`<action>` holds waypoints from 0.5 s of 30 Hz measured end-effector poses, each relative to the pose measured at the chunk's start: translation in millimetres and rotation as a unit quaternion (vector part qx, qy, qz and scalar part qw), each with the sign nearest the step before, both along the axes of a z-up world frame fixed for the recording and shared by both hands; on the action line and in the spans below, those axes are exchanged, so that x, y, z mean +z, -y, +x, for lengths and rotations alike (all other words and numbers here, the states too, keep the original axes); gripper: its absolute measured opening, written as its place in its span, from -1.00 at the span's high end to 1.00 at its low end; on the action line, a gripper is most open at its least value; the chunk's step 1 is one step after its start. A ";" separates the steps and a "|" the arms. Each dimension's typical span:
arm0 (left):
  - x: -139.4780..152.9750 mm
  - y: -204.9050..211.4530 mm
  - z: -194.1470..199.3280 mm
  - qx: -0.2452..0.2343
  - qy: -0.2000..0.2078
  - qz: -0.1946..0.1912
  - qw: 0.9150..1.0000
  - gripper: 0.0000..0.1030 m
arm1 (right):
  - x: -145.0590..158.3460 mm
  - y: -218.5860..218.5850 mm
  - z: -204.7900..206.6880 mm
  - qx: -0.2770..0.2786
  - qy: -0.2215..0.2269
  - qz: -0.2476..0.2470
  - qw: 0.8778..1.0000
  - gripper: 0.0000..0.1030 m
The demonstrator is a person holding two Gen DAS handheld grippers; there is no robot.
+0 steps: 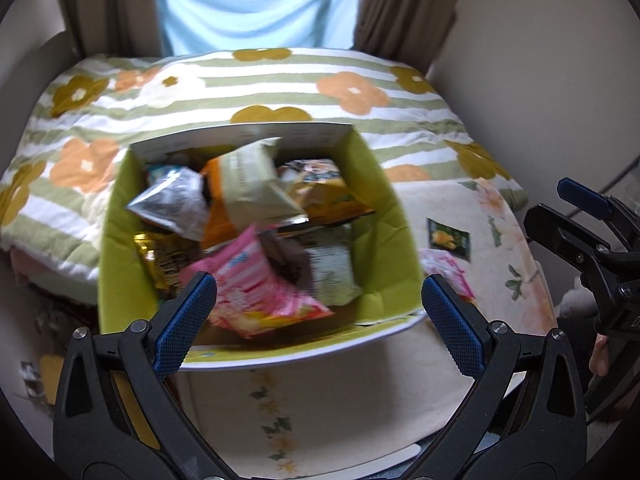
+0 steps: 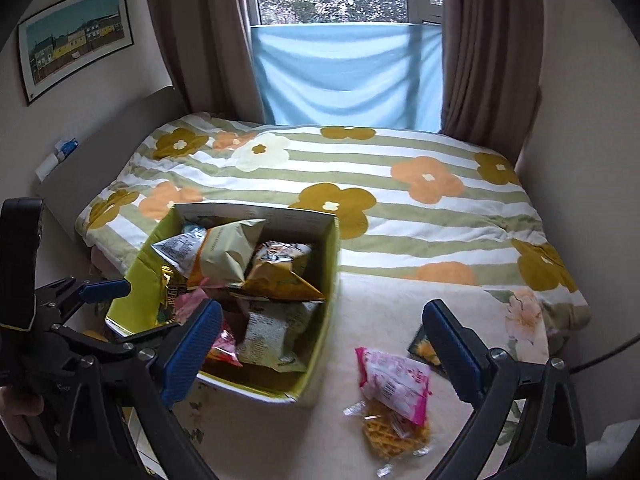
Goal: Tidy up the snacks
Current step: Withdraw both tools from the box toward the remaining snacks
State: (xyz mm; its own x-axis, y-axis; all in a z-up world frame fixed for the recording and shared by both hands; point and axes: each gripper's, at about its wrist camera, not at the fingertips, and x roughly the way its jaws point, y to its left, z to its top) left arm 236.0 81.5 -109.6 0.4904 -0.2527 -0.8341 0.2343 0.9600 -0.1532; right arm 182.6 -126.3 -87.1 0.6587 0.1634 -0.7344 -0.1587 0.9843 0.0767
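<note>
A green cardboard box (image 1: 384,216) (image 2: 132,280) sits on the bed's cream cloth, filled with several snack bags: a silver one (image 1: 172,204), a beige one (image 1: 252,184) (image 2: 228,252), a pink one (image 1: 248,292). My left gripper (image 1: 320,304) stands open just in front of the box, nothing between its fingers. My right gripper (image 2: 324,344) is open above the cloth, right of the box. Loose on the cloth lie a pink packet (image 2: 394,384) (image 1: 448,272), a clear bag of yellow lattice snacks (image 2: 392,432) and a small dark packet (image 1: 450,238) (image 2: 422,348).
The floral striped duvet (image 2: 360,176) covers the far bed up to the curtained window (image 2: 344,72). A headboard (image 2: 100,160) and a framed picture (image 2: 76,36) are at left. The right gripper's frame (image 1: 592,248) shows at the left view's right edge.
</note>
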 end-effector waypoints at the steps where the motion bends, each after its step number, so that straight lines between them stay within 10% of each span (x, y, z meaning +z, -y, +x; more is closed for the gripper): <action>1: 0.0 10.2 -2.9 -0.008 0.001 0.000 1.000 -0.98 | -0.6 11.6 -6.3 -0.010 0.000 -0.002 1.000 -0.94; 15: -38.2 153.8 -51.2 -0.039 -0.053 -0.009 0.998 -0.98 | -41.4 149.7 -73.9 -0.058 -0.049 -0.001 0.997 -0.94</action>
State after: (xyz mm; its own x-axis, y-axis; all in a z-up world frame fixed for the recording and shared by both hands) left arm 184.8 -72.4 -147.8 0.3786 -0.3027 -0.8747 0.2902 0.9362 -0.1984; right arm 108.7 -276.0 -128.5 0.5982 0.0892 -0.7964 -0.0360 0.9958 0.0845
